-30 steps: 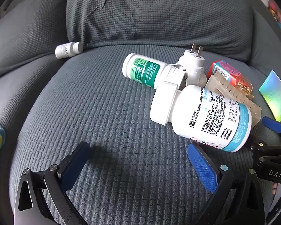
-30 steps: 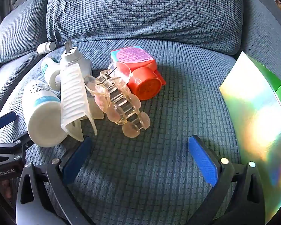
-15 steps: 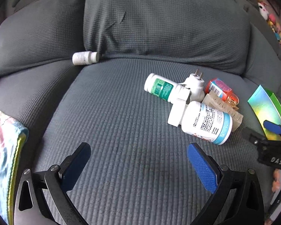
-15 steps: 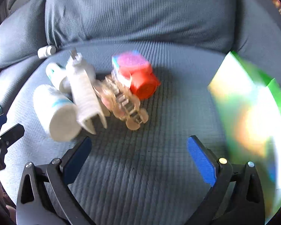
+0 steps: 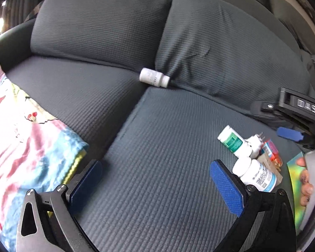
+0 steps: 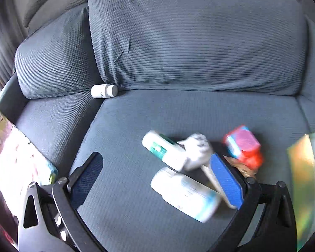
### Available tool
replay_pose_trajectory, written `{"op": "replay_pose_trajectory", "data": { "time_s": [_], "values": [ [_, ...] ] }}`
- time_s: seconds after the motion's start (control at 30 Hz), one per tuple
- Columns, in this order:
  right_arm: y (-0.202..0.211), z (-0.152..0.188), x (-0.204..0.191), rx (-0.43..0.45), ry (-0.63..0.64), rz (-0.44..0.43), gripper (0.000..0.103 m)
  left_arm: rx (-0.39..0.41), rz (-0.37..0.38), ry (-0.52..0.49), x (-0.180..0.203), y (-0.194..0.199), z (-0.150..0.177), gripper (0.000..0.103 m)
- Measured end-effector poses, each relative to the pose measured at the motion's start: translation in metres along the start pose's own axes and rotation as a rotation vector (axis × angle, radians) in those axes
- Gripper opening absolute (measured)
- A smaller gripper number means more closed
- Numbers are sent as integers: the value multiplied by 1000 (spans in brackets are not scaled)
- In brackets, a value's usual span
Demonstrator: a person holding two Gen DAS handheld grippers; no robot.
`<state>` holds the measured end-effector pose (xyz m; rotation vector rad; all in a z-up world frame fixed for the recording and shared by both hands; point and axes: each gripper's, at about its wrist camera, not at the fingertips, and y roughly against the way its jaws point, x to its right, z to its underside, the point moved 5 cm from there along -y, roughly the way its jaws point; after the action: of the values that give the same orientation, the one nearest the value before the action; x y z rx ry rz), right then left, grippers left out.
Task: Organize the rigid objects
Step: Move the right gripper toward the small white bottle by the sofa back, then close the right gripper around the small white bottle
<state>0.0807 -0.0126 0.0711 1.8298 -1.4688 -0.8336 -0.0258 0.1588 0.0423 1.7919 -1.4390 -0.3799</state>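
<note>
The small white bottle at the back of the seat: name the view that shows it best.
Left wrist view: the small white bottle is sharp, label print visible, lying on its side in the cushion crease. The right wrist view shows it smaller, print indistinct.

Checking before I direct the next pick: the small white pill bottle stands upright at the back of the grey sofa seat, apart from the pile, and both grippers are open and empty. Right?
Not quite. The small white pill bottle lies on its side, not upright, as the left wrist view shows. The rest holds: it sits at the back of the grey sofa seat, apart from the pile, and the left gripper and right gripper are open and empty.
</note>
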Motion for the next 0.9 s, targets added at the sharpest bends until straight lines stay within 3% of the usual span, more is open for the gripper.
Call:
{"op": "replay_pose_trajectory", "data": {
  "time_s": [0.23, 0.43, 0.6, 0.8, 0.9],
  "values": [
    [-75, -44, -84, -73, -41, -55, 102, 53, -88, 139, -65, 9, -24, 103],
    [-134, -80, -144, -16, 15, 16, 102, 40, -114, 258, -108, 8, -34, 103],
    [-181, -96, -152, -35, -63, -24, 102, 57, -103, 323, -126, 16, -36, 103],
    [-207, -111, -171, 10, 46, 18, 102, 50, -83, 338, -120, 12, -40, 103],
    [-224, -113, -168, -4, 30, 52, 102, 33, -99, 310, -113, 6, -40, 103]
  ]
}}
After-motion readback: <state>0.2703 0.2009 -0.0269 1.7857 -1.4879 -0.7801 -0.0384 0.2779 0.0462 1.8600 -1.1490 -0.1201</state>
